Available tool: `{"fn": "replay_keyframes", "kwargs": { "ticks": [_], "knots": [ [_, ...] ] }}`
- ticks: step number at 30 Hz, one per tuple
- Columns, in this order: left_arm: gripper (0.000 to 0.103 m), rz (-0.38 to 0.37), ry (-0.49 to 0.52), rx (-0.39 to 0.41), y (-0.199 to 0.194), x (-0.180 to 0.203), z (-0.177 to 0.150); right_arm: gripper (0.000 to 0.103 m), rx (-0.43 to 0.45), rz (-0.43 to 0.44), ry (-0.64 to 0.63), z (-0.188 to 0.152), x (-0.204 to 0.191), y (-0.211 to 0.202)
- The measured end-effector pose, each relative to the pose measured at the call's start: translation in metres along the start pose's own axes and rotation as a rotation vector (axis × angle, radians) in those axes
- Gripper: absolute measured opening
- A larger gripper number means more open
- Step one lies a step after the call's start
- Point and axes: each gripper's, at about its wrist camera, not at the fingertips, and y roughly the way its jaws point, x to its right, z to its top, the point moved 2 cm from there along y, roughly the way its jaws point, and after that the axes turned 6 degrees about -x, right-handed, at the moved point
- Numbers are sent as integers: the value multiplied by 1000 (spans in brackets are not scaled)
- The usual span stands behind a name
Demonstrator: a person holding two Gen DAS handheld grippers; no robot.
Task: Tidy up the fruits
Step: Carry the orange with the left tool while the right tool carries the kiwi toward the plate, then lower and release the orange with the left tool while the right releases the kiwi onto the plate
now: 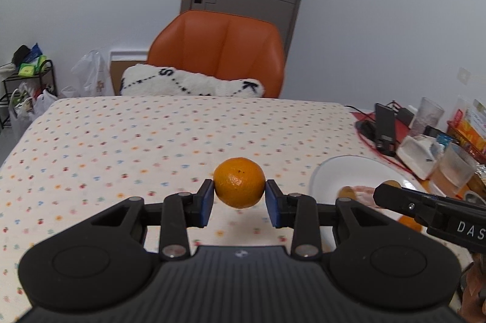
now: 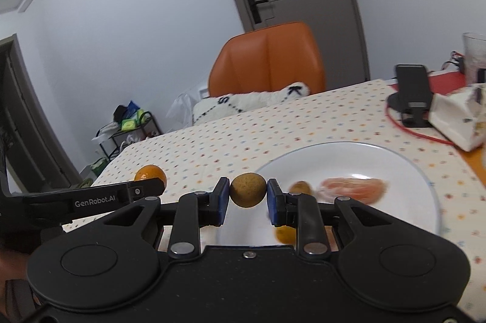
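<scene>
My left gripper (image 1: 239, 197) is shut on an orange mandarin (image 1: 239, 182), held a little above the dotted tablecloth (image 1: 121, 147). That mandarin (image 2: 151, 175) also shows at the left of the right wrist view. My right gripper (image 2: 247, 197) is shut on a small round yellow-brown fruit (image 2: 248, 190), over the near left rim of a white plate (image 2: 334, 148). On the plate lie peeled orange segments (image 2: 355, 189), another small brown fruit (image 2: 300, 188) and an orange piece (image 2: 284, 233). The plate (image 1: 349, 168) sits right of the left gripper.
A black phone stand (image 2: 414, 93), red cable (image 2: 419, 134), white box (image 2: 455, 116) and glass cups (image 1: 455, 168) crowd the table's right side. An orange chair (image 1: 218, 49) with a white cushion (image 1: 188, 83) stands at the far edge. A cluttered shelf (image 1: 27, 74) is at the left wall.
</scene>
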Motion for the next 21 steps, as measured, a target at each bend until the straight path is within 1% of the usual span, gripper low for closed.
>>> {"fn": "replay_keyframes", "kwargs": {
  "ticks": [12, 21],
  "knots": [
    [35, -71, 48, 0, 1, 50, -4, 25, 57, -92, 84, -1, 57, -38],
    [35, -110, 73, -13, 9, 75, -7, 25, 70, -136, 113, -3, 81, -49]
  ]
}}
